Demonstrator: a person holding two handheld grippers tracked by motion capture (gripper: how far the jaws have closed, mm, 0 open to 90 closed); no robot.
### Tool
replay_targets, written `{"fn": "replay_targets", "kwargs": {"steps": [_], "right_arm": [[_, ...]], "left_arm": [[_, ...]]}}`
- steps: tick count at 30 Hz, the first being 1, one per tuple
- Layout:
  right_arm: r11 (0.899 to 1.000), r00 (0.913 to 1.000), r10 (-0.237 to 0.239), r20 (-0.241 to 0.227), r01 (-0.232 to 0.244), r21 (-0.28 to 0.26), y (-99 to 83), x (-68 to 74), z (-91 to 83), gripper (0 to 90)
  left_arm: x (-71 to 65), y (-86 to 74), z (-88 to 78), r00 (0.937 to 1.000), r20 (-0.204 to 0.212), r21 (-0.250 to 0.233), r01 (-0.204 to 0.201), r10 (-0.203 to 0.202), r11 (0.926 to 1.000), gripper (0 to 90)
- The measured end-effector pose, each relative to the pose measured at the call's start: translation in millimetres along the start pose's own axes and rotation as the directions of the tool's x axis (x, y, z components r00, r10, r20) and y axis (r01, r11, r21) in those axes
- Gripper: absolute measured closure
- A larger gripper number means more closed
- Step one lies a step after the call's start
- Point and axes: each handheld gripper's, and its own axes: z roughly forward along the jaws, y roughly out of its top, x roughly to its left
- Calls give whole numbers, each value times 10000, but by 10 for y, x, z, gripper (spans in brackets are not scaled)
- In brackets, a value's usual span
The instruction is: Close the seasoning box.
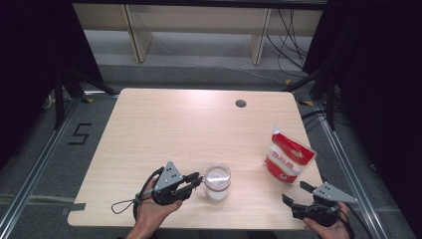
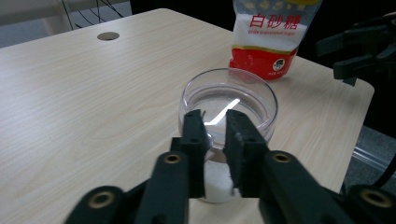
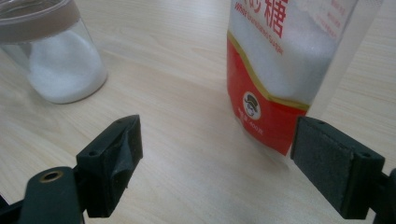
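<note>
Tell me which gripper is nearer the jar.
Left. The left gripper is right at the jar, jaws by its rim; the right gripper is well off, nearer the sugar bag.

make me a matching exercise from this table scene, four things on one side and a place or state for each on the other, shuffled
Things:
1. glass jar
2. sugar bag
3. left gripper
4. right gripper

Places or states:
A. jaws spread wide apart, nothing between them, near the table's right front corner
B. stands upright at the table's right side, red and white
C. near the front edge of the table, holds white grains at its bottom
D. jaws narrowly apart, tips at the jar's rim

Pairs: 1-C, 2-B, 3-D, 4-A
</note>
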Motion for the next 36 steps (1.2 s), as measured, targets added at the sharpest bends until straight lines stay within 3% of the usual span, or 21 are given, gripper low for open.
{"fn": "replay_targets", "kwargs": {"steps": [4,5,6,10,17,18,22,23,24,25,26,28,30,31,32,33,34,36], "right_arm": [[10000,10000,-43,-7,43,-59,3,-1,-2,174],[9993,9993,378,-59,-377,67,0,29,-9,174],[9992,9992,394,-82,-395,-29,-1,30,-3,173],[9989,9989,467,-62,-467,20,4,36,-13,172],[9989,9989,464,-98,-464,-19,5,38,-12,169],[9999,10000,58,-59,-59,-125,6,11,-3,170],[9994,9994,332,-134,-333,-98,10,44,-11,169],[9997,9998,141,-170,-144,-175,12,36,-2,169],[9991,9990,405,-166,-407,-105,14,65,-12,169],[9999,9997,117,-234,-119,-89,19,52,-9,169],[9999,9997,119,-204,-122,-119,16,59,-4,169],[9991,9988,416,-275,-415,36,15,108,-4,168],[9999,9994,118,-337,-120,-40,7,103,12,168],[9991,9987,374,-360,-367,199,-1,140,-5,167],[10000,9994,48,-338,-47,34,-5,127,7,168],[9994,9986,285,-451,-276,193,-8,157,-5,167],[10000,9990,44,-444,-42,39,-11,150,8,167],[10000,9992,2,-404,0,48,-16,164,7,167]], "left_arm": [[37,-30,-35,9982,5,33,599,-599,9982,548],[54,-42,-33,9972,13,-1,742,-742,9972,508],[65,-50,-33,9969,9,10,786,-786,9969,456],[88,-94,-41,9931,-271,158,1144,-1139,9933,344],[114,-199,-96,9903,-413,379,1345,-1329,9902,272],[111,-223,-107,9881,-469,403,1486,-1467,9881,269],[141,-312,-147,9888,-516,500,1427,-1401,9885,255],[144,-341,-155,9870,-541,503,1542,-1515,9868,251],[149,-373,-172,9870,-568,555,1535,-1503,9866,247],[147,-396,-178,9854,-613,548,1623,-1589,9852,243],[152,-425,-197,9870,-649,655,1510,-1468,9864,240],[153,-485,-216,9846,-724,735,1645,-1593,9836,232],[156,-523,-225,9848,-731,790,1633,-1576,9834,226],[156,-535,-228,9855,-706,812,1601,-1545,9838,222],[157,-549,-235,9886,-717,821,1382,-1325,9870,221],[149,-559,-238,9882,-714,865,1414,-1354,9862,220],[149,-569,-244,9901,-731,954,1267,-1200,9873,218],[146,-604,-238,9889,-713,1002,1370,-1303,9855,215]]}}
